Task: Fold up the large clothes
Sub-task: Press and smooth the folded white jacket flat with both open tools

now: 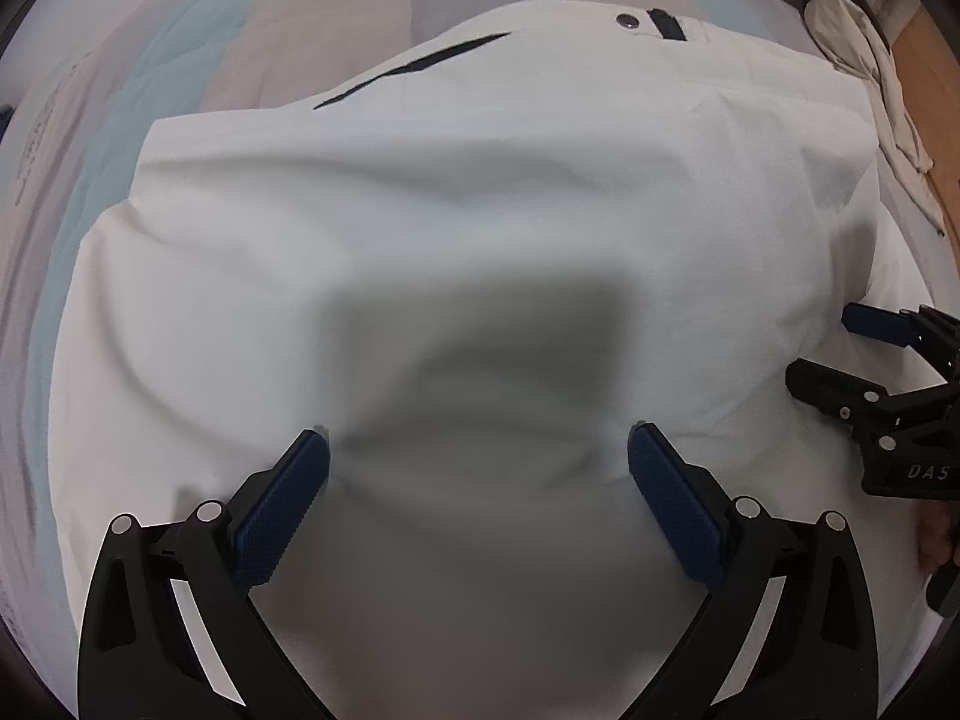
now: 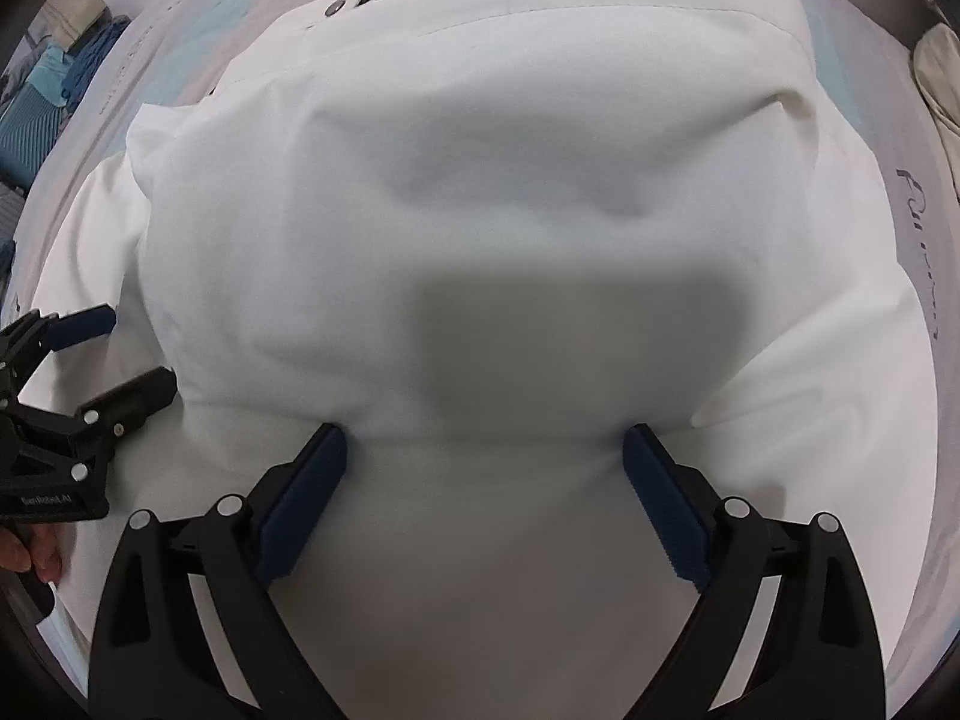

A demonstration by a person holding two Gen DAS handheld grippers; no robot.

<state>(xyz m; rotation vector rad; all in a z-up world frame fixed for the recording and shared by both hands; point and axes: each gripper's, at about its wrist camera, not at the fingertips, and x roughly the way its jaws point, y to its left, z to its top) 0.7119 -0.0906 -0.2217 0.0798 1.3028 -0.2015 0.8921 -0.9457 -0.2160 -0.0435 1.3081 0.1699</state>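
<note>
1. Trousers (image 1: 456, 228), white with a dark slit pocket (image 1: 414, 69) and a metal waist button (image 1: 628, 20), are lying doubled over on a pastel striped bedspread (image 1: 180, 78), waistband at the far end from both cameras.
2. The left gripper (image 1: 479, 450) is pointing steeply down over the near edge of the cloth, its jaws standing wide apart; the blue pads (image 1: 282, 510) are resting at or just above the fabric and pinching nothing.
3. The right gripper (image 2: 485, 450) is sitting just beside it over the same near edge, jaws likewise spread wide and holding nothing, with a puffed fold of white cloth rising just beyond its tips.
4. Each gripper is showing at the edge of the other's view, so the two are working close together on the same end of the garment.
5. Judging from the doubled layers and the empty jaws, a fold is just being laid down and let go.
6. The next move is probably calling for either pressing the puffed layers flat or taking a fresh pinch on an edge, both layers together, to carry another fold toward the waistband.
7. A beige garment (image 1: 864, 60) is lying at the far right, apart from the trousers.
</note>
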